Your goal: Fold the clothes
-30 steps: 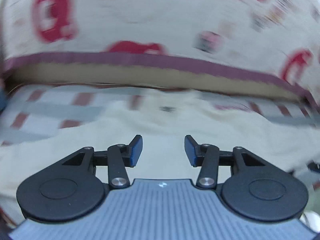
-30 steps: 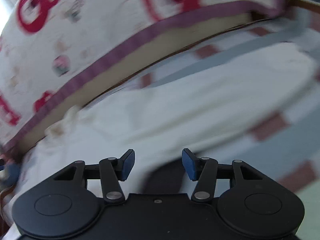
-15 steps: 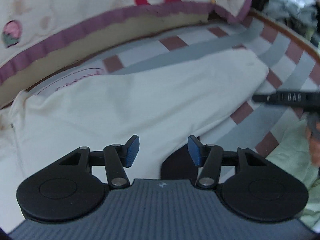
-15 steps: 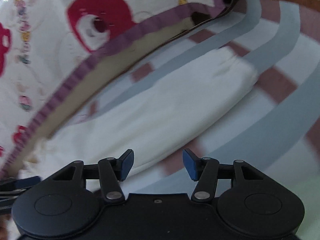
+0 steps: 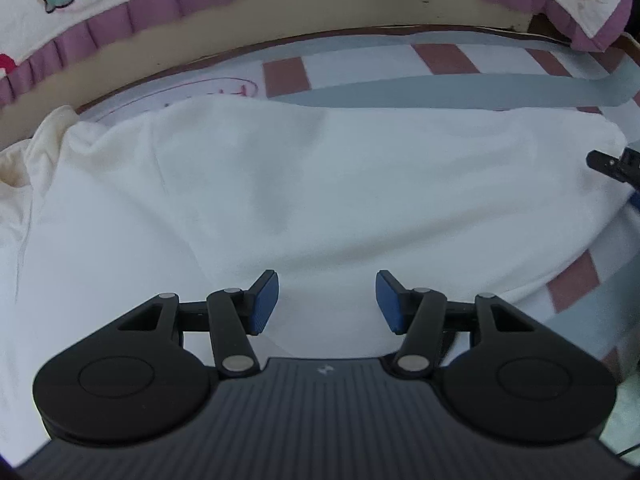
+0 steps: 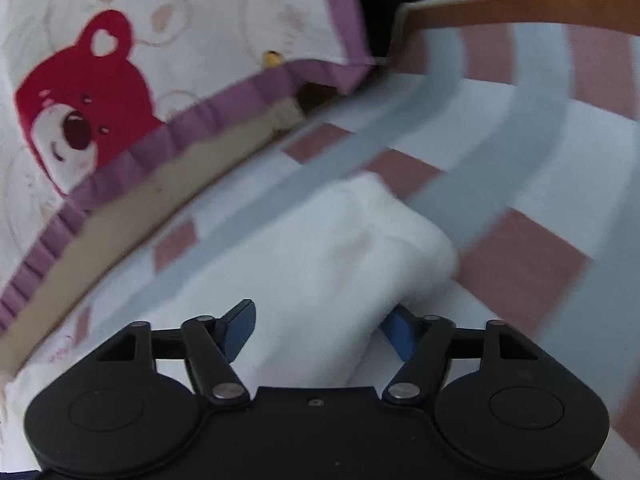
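Observation:
A white garment [image 5: 320, 184] lies spread flat on a checked sheet [image 5: 440, 92]; the left wrist view looks across it. My left gripper [image 5: 326, 300] hovers low over its near part, open, nothing between the blue pads [image 5: 264, 300]. In the right wrist view the garment's folded end [image 6: 360, 256] runs between the fingers of my right gripper [image 6: 320, 330], which stands open around it. Cloth partly covers the right pad [image 6: 400, 336]. The right gripper's tip [image 5: 612, 164] shows at the left wrist view's right edge, at the garment's far corner.
A bear-print quilt with a purple frill [image 6: 100, 80] hangs over a tan mattress edge [image 5: 280, 28] behind the garment. A wooden rail [image 6: 520, 12] borders the sheet at the far right. A pale green cloth [image 5: 624, 412] lies at the lower right.
Both grippers swung and came in low over the garment. The right gripper has moved onto the garment's end, which now lies between its open fingers. Both stayed open.

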